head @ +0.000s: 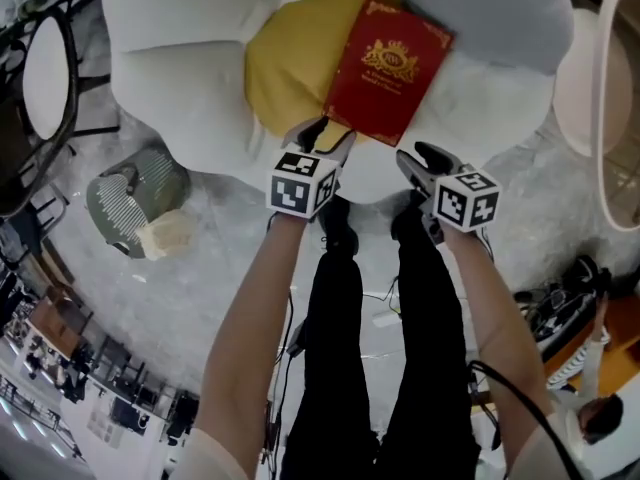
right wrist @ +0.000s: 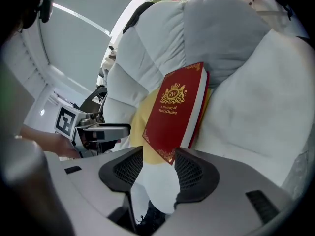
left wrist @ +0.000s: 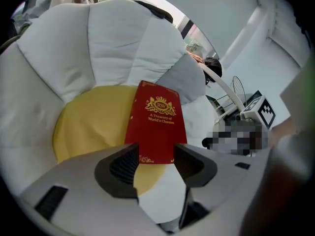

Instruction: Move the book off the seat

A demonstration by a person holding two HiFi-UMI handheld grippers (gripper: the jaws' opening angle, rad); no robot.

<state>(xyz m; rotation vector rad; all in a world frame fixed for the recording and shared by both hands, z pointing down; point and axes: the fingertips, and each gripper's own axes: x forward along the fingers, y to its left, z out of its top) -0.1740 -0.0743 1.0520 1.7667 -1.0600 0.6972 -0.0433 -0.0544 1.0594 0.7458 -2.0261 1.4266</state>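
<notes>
While both sets of jaws stand apart with nothing gripped, the left hand-held gripper (head: 322,136) sits just before the near edge of the red book (head: 390,66), and the right hand-held gripper (head: 425,160) hovers near its corner. The book lies cover-up on the yellow cushion (head: 285,73) of the white petal-shaped seat (head: 170,58).
</notes>
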